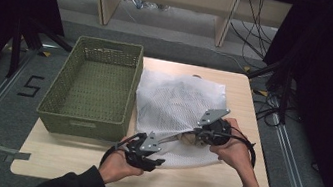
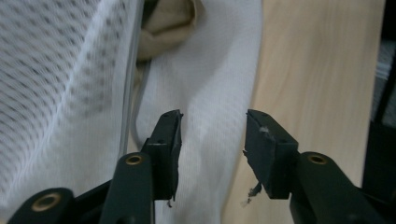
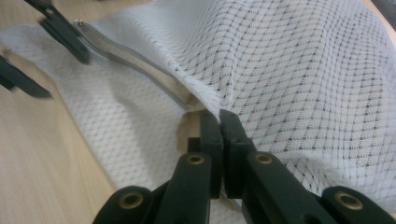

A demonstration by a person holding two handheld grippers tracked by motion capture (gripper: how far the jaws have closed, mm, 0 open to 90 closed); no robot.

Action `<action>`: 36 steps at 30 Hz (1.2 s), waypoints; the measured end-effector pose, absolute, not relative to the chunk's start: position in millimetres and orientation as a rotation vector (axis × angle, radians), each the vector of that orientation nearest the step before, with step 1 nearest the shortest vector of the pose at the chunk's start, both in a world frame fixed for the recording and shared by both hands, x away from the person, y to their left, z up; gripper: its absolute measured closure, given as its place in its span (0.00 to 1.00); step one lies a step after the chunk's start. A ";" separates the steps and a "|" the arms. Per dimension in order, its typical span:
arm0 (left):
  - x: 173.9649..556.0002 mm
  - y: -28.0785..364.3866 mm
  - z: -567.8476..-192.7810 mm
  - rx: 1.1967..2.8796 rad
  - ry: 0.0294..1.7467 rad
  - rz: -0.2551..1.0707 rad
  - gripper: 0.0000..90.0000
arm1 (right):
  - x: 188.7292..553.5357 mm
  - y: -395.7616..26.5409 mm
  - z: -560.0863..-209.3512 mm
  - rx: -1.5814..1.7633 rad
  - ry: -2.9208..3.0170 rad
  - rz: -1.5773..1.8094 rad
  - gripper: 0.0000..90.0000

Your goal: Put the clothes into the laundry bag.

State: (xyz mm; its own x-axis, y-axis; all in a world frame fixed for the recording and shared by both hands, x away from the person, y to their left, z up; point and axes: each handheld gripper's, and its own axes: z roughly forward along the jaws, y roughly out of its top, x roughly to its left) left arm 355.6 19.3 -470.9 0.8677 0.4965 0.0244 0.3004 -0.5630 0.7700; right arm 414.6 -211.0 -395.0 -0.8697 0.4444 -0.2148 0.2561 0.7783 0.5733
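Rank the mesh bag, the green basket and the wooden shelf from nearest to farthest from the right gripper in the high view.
From the right gripper:
1. Mesh bag: right at the gripper, which is shut on its edge.
2. Green basket: to the left, on the table beside the bag.
3. Wooden shelf: beyond the table, at the top of the view.

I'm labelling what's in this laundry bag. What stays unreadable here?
- Beige item inside the white mesh bag: left gripper view, cut off by the top edge and covered by mesh; type unclear.
- Bag edge pinched by the right hand-held gripper: right gripper view, hidden between its shut jaws.
- Green basket floor: high view, too small.
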 end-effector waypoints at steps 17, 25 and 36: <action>413.3 -64.8 -505.0 2.125 0.781 0.540 0.67 | 407.0 -221.9 -401.6 0.570 2.652 0.762 1.00; 428.6 -46.2 -492.0 2.051 0.892 0.661 0.99 | 399.4 -220.4 -409.8 0.548 2.706 0.753 1.00; 422.6 -13.8 -496.7 2.122 0.858 0.624 0.77 | 395.8 -196.5 -431.1 0.464 2.786 0.732 1.00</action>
State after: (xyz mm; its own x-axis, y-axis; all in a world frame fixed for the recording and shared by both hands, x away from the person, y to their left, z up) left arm 422.6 -13.8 -496.7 0.6566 0.7387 0.1526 0.3729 -0.4938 0.7856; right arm 395.8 -196.5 -431.1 -0.9251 0.3556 -0.1332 0.2441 0.8256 0.5087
